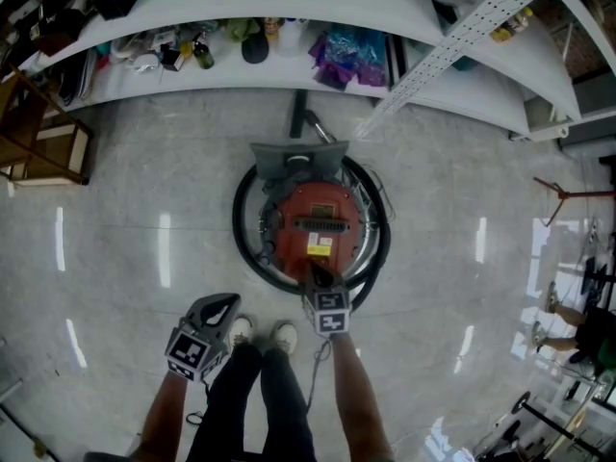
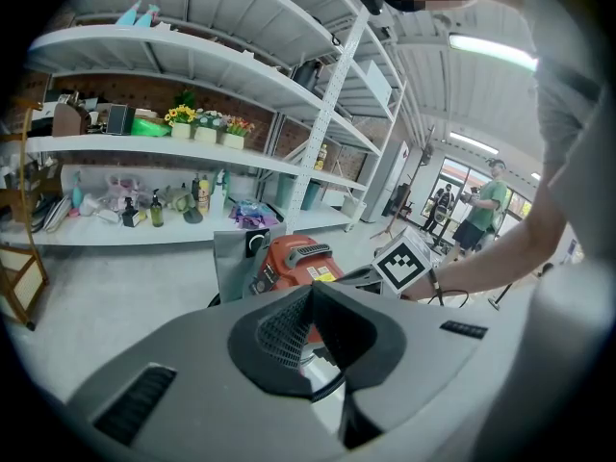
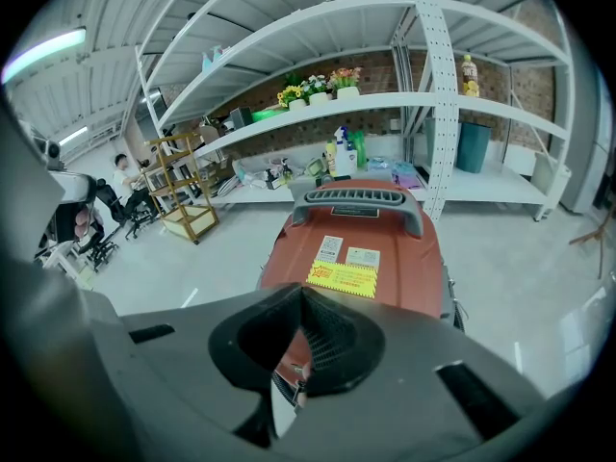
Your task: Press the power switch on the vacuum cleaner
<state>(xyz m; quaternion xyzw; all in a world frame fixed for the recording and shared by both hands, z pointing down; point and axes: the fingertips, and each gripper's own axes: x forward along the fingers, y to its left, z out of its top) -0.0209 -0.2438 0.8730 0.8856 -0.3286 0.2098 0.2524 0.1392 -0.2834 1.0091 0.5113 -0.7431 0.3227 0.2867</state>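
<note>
A red vacuum cleaner [image 1: 320, 221] stands on the tiled floor in the head view, with a grey handle [image 3: 358, 200] and a yellow sticker [image 3: 342, 278] on top. My right gripper [image 1: 316, 270] is shut, and its tip rests over the near end of the vacuum's red body [image 3: 385, 258]. The power switch is hidden under its jaws. My left gripper [image 1: 229, 302] is shut and holds nothing. It hangs to the left of the vacuum [image 2: 300, 258], above the person's shoes, and looks toward the right gripper's marker cube [image 2: 402, 263].
A black hose [image 1: 246, 248] rings the vacuum, and a grey nozzle [image 1: 298, 157] lies at its far side. White shelving [image 1: 289, 70] with bottles and bags runs along the back. A wooden rack [image 1: 43, 138] stands at the left. People stand far off at the right [image 2: 478, 215].
</note>
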